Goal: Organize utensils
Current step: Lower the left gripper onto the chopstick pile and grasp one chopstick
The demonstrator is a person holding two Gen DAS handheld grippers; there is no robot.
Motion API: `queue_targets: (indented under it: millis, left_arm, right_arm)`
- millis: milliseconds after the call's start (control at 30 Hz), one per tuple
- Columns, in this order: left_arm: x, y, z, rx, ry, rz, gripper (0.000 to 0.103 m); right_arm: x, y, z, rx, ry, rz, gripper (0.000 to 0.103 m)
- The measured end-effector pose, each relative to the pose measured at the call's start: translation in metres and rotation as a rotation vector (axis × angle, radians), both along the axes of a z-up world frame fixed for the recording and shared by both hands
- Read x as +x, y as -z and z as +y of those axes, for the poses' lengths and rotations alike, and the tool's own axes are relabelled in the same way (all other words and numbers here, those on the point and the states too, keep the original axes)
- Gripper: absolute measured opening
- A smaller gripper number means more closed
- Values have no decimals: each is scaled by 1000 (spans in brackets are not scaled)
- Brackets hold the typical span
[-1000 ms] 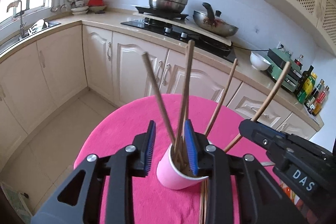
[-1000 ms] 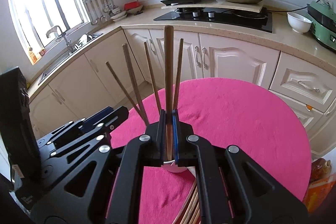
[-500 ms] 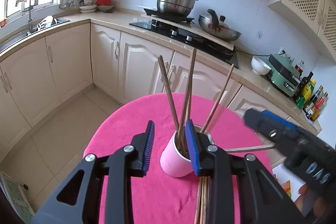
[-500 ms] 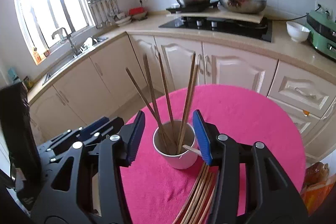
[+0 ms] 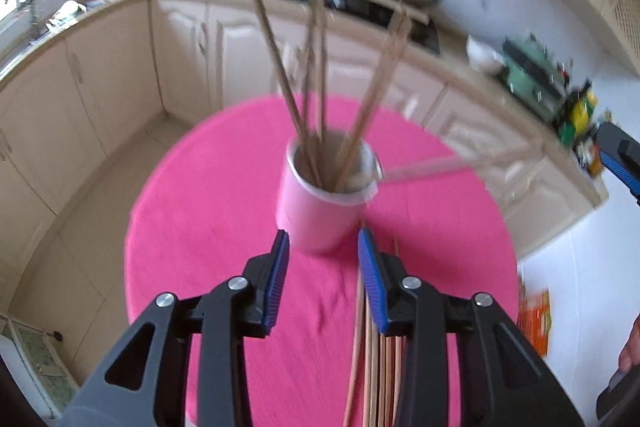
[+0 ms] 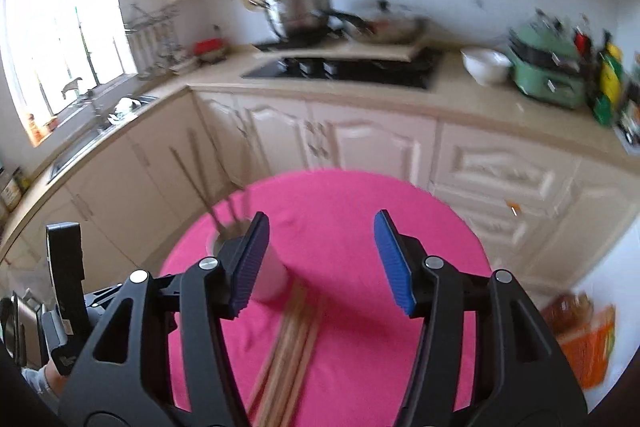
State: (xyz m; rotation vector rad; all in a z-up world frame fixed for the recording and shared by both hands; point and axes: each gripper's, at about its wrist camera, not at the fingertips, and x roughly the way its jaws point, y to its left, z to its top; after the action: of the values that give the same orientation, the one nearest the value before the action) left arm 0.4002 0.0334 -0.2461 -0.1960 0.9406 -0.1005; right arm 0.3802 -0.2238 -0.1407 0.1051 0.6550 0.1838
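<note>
On the round table under its bright pink cloth [image 5: 224,219], the pale pink cylindrical cup [image 5: 320,211] stands just beyond the left gripper [image 5: 322,267], already bristling with upright wooden chopsticks [image 5: 308,75], one more tipped flat over its right rim. The loose bundle of wooden chopsticks [image 6: 290,343] lies on the cloth at the near edge, long axis running near to far up to the cup's base. Both grippers are empty with jaws opening, and the right gripper [image 6: 320,259], bundle showing between its fingers, looks better lined up for the pick.
</note>
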Motion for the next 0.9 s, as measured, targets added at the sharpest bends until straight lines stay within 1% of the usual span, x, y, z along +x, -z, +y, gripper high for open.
queue_targets:
  millis: [33, 67, 100, 200, 267, 300, 400, 467, 533, 700, 900]
  left_arm:
    - [1, 8, -4, 0, 18, 30, 36]
    - [3, 19, -12, -3, 44, 78, 36]
    - [4, 26, -15, -6, 54, 99, 36]
    - [9, 53, -29, -27, 101, 201, 36]
    - [12, 68, -37, -7, 124, 243, 36]
    - [12, 72, -40, 2, 131, 252, 36]
    - [15, 88, -51, 63, 162, 281, 36]
    - [18, 96, -52, 74, 161, 302, 36]
    - [22, 102, -54, 81, 160, 315, 36]
    - [33, 116, -62, 136, 180, 344, 36]
    - [47, 123, -71, 172, 195, 362, 36]
  right_arm:
    - [-2, 5, -5, -1, 10, 11, 54]
    - [-5, 12, -10, -1, 22, 28, 54]
    - [-6, 22, -16, 6, 33, 58, 54]
    - [-7, 49, -23, 16, 53, 134, 54]
    - [-8, 68, -25, 20, 55, 188, 54]
    - [-8, 78, -26, 26, 57, 219, 54]
    - [-12, 100, -27, 29, 53, 283, 54]
    - [-12, 117, -27, 33, 46, 331, 54]
    - [-12, 128, -27, 38, 42, 358, 54]
    - [-8, 145, -25, 47, 41, 410, 54]
    - [0, 155, -21, 53, 35, 443, 54]
